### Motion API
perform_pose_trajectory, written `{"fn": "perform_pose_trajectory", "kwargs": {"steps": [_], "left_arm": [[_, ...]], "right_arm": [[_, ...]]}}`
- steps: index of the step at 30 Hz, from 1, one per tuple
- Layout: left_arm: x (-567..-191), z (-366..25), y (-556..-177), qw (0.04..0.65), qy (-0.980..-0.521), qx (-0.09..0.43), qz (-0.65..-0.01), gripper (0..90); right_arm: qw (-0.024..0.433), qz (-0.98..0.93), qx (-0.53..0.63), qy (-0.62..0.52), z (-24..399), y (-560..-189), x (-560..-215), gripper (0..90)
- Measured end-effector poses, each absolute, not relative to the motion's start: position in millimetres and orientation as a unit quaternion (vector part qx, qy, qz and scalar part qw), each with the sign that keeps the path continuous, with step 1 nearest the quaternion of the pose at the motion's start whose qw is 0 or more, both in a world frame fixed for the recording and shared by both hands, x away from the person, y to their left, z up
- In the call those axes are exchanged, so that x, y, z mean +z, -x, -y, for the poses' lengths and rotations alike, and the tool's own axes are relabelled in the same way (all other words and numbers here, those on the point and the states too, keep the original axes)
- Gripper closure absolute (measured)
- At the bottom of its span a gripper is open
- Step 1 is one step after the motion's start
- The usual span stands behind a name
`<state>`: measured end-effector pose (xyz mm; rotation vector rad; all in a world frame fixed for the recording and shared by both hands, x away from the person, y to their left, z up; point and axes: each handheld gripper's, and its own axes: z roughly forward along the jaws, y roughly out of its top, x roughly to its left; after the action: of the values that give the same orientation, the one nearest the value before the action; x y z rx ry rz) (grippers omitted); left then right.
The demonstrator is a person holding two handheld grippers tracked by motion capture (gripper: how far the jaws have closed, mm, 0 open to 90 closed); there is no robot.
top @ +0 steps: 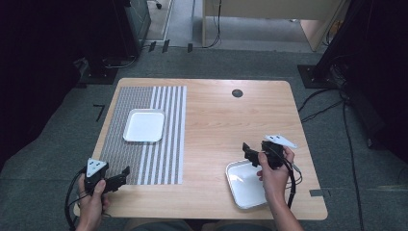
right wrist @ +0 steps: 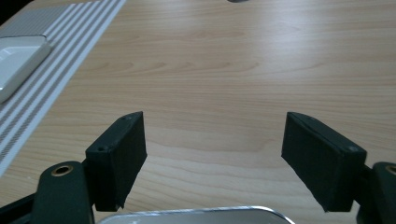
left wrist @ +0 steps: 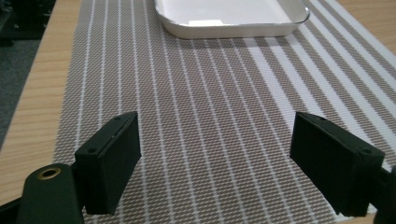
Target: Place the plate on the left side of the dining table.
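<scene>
A white square tray [top: 144,126] rests on the striped placemat [top: 144,159] on the table's left half; its near rim [left wrist: 233,25] shows at the top of the left gripper view. A second white tray [top: 243,185] lies on bare wood at the front right; its far rim [right wrist: 196,215] peeks in below the right gripper's jaws. My left gripper [top: 126,172] hovers open over the placemat's front left corner [left wrist: 205,140], nothing between its jaws. My right gripper [top: 248,151] is open above the far edge of the front right tray, facing bare tabletop [right wrist: 219,84].
A dark round grommet [top: 237,93] sits in the tabletop near the far edge. Bare wood spans the table's middle and far right. Cables and dark equipment stands lie on the grey floor around the table.
</scene>
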<state>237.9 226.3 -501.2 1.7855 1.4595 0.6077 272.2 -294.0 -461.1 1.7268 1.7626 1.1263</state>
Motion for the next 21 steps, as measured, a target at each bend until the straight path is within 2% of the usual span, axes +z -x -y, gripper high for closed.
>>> {"fn": "perform_pose_trajectory", "kwargs": {"steps": [12,21], "left_arm": [[-506,-249,-237,0.349,-0.685,0.259,-0.585,16.4],[-510,-250,-238,0.341,-0.696,0.252,-0.58,16.3]], "right_arm": [[0.224,-0.616,0.386,-0.649,348,-246,-476,22.8],[0.242,-0.605,0.373,-0.661,384,-222,-491,21.7]]}}
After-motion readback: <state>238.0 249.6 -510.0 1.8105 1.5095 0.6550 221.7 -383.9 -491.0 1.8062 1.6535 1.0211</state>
